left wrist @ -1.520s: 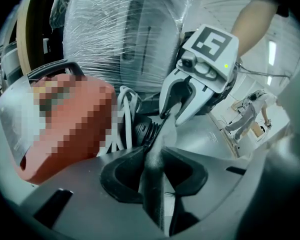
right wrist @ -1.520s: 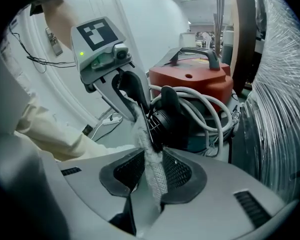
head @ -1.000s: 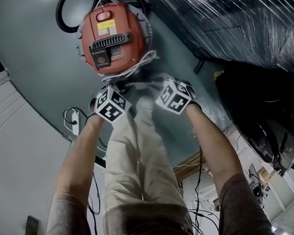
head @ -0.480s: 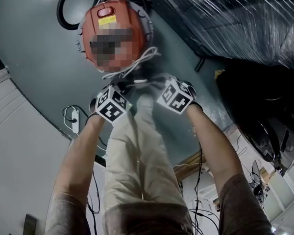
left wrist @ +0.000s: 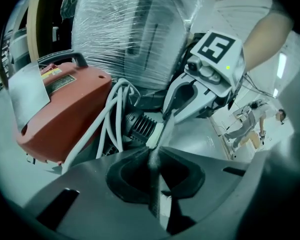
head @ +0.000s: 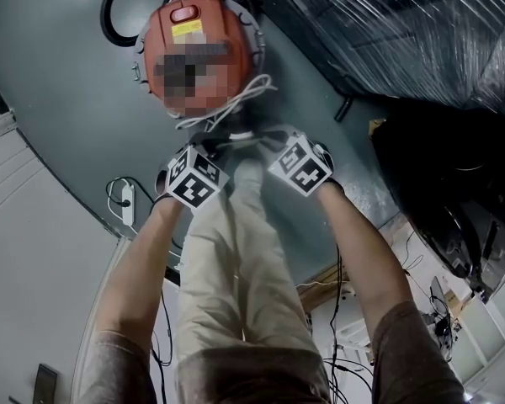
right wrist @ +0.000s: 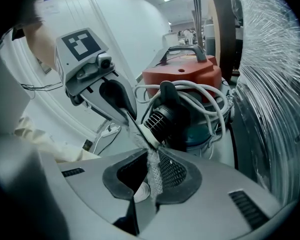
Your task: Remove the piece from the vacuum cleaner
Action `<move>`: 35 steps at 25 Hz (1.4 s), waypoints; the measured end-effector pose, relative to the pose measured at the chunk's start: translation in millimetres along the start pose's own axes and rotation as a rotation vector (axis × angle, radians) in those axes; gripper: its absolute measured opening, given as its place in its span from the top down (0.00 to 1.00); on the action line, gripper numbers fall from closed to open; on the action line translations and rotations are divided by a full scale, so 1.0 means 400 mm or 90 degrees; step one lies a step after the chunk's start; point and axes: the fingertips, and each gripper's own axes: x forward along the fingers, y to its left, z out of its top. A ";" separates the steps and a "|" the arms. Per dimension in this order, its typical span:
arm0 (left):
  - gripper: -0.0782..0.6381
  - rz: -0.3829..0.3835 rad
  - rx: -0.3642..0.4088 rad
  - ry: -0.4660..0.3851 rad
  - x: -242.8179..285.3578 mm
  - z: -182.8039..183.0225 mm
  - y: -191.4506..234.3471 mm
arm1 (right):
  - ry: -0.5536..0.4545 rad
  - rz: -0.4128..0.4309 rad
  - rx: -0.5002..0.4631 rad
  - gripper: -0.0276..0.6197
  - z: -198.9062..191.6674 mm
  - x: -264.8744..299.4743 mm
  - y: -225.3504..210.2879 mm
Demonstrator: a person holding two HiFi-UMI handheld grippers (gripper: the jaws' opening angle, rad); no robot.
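Both tools are pinched nearly shut on one thin, pale piece (left wrist: 165, 128) with a woven-looking edge. It is seen edge-on and runs from the jaws of the left tool (left wrist: 154, 155) across to the jaws of the right tool (right wrist: 153, 154). Both pairs of jaws have just been closing, with the piece between the pads. The pads are dark, and the right one shows a cross-hatched face.

The piece sits at the near side of the vacuum cleaner (head: 223, 28), just beside the white rim of a black ribbed part (right wrist: 160, 118). Whether it is still attached there cannot be told.

In the head view the vacuum cleaner is a round, smooth orange-red drum at the upper centre-left. A white cord (head: 251, 91) is looped round its lower edge and a black hose (head: 109, 15) curves off at the top left. It stands on a matte grey-green floor (head: 59, 82). A load wrapped in shiny, wrinkled plastic film (head: 387, 32) fills the upper right.

The square-patterned cubes (head: 194, 177) on the tools sit mid-frame above beige trousers (head: 236, 268).

Against the earlier head views, the vacuum cleaner now lies a little nearer the top edge and the cord loop has shifted up with it. The cubes are in almost the same spots.
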 end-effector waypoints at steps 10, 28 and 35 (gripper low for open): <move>0.82 0.011 -0.009 -0.002 -0.002 -0.005 -0.017 | -0.010 0.001 0.029 0.89 -0.011 -0.005 0.009; 0.84 -0.055 0.008 0.038 -0.002 -0.034 -0.112 | 0.006 0.013 0.042 0.90 -0.087 -0.042 0.088; 0.84 -0.040 0.017 0.027 -0.133 0.053 -0.126 | -0.032 -0.003 0.112 0.90 -0.003 -0.161 0.114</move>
